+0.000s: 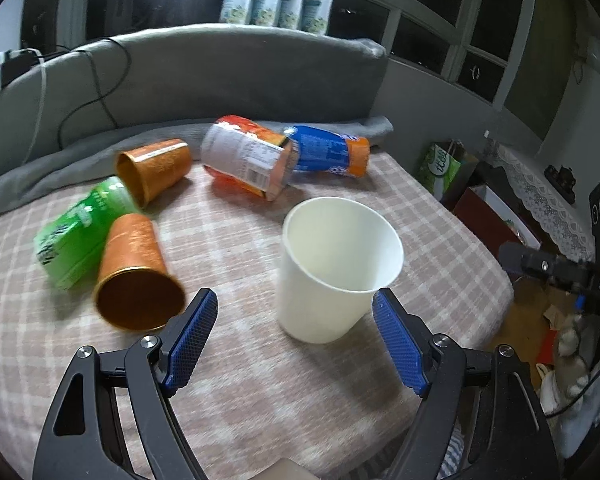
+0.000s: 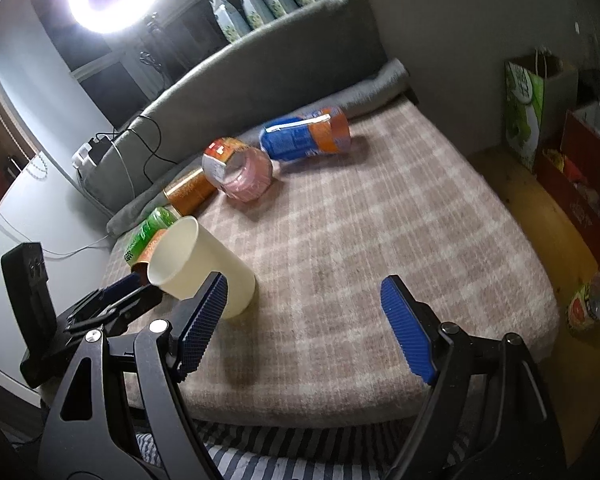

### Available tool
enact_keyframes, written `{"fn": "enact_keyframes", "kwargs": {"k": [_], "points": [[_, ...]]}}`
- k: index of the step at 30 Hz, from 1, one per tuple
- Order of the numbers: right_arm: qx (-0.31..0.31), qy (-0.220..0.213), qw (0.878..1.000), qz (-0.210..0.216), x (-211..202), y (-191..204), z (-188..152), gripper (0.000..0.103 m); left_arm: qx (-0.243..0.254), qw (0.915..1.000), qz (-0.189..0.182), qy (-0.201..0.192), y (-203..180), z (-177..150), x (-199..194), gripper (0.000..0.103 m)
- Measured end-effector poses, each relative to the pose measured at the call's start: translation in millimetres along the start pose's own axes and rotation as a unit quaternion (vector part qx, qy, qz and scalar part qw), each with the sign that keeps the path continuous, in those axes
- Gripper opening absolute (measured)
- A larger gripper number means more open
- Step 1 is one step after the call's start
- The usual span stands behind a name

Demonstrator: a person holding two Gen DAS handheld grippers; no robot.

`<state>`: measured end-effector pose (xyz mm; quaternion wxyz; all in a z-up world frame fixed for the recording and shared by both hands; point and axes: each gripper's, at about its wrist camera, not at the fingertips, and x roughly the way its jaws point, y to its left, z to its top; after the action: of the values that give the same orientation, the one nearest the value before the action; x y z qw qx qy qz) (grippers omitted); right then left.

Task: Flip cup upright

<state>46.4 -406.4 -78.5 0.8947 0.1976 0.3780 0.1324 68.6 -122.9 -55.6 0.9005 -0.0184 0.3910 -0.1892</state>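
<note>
**Standing but not yet safe: the white cup on a soft surface**

Resting mouth-up on the plaid blanket (image 1: 260,360), the white paper cup (image 1: 332,276) looks slightly tilted in both views, though the fisheye may account for some of that lean. The left claw (image 1: 296,308) has its blue-padded fingers (image 1: 194,336) spread wide, one on each side of the cup; the right-hand pad looks very close to the cup wall near the rim, but I cannot tell whether it touches. It holds nothing. The right claw (image 2: 304,304) is also spread apart and empty, hovering over bare blanket beside the cup.

As a judgement, the flip appears essentially done, and the risk now lies in pulling away. The cup is light and empty, and it sits on yielding padded fabric rather than a firm bench, so any brush from a pad as the left claw backs off could tip it over again. A sideways exit would be worst.

Clutter adds a second hazard. Just beside the left claw lies an orange metallic cup (image 1: 134,276) on its side, against a green can (image 1: 80,232); another orange cup (image 1: 156,168), a red-labelled container (image 1: 246,158) and a blue-and-orange bottle (image 1: 328,152) lie further back. Nudging the nearest one could roll it along the blanket toward the white cup.
</note>
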Motion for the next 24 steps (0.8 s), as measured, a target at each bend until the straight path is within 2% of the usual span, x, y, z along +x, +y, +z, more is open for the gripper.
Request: {"fn": "enact_keyframes", "kwargs": {"k": [7, 12, 14, 17, 20, 23, 24], "points": [[-0.042, -0.024, 0.999, -0.014, -0.7, 24.3, 5.2, 0.082, -0.019, 0.9992, 0.022, -0.029, 15.9, -6.8, -25.6, 0.08], [-0.093, -0.061, 0.993, -0.035, -6.1, 47.3, 2.7, 0.083, -0.031, 0.9957, 0.048, -0.073, 23.9, -8.5, -51.7, 0.08], [-0.111, -0.08, 0.99, -0.041, -9.3, 57.0, 2.2, 0.089, -0.036, 0.9924, 0.064, -0.099, 26.2, -8.3, -63.2, 0.08], [-0.131, -0.113, 0.984, -0.049, -15.8, 69.1, 0.6, 0.09, -0.041, 0.985, 0.089, -0.142, 28.3, -8.5, -81.7, 0.08], [-0.15, -0.143, 0.976, -0.061, -21.5, 81.0, -3.0, 0.091, -0.045, 0.9744, 0.114, -0.188, 28.6, -11.1, -99.3, 0.08], [-0.164, -0.166, 0.97, -0.066, -26.1, 88.2, -7.9, 0.1, -0.049, 0.9661, 0.127, -0.219, 30.1, -13.6, -110.6, 0.08], [-0.167, -0.172, 0.969, -0.067, -27.1, 90.0, -9.4, 0.1, -0.051, 0.9632, 0.132, -0.228, 30.2, -14.1, -113.6, 0.08]]}}
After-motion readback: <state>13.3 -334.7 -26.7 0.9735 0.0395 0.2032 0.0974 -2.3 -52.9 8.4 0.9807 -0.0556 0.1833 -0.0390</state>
